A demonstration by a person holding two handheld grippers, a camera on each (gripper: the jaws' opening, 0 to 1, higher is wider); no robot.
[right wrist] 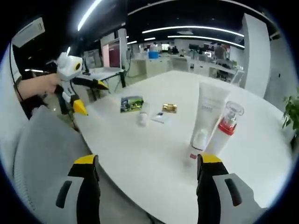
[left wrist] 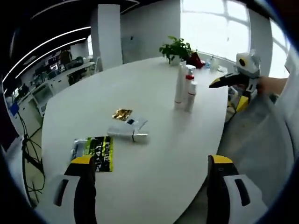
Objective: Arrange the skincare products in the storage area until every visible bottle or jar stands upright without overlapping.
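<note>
Ahead of right gripper, upright tube

On your tabletop, in the left gripper view, three bottles stand upright in a tight cluster at 1 o'clock, with a potted plant beyond them. At 11 o'clock a tube lies flat, a sachet behind it and a packet nearer you.

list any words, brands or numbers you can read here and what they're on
None can be read.
White tube: faint grey print, too blurred.
Green and black packet: markings too small.
Gold packet: no legible text.
Lying tube: dark label, blurred.
Red-collared bottle: nothing legible.
</note>
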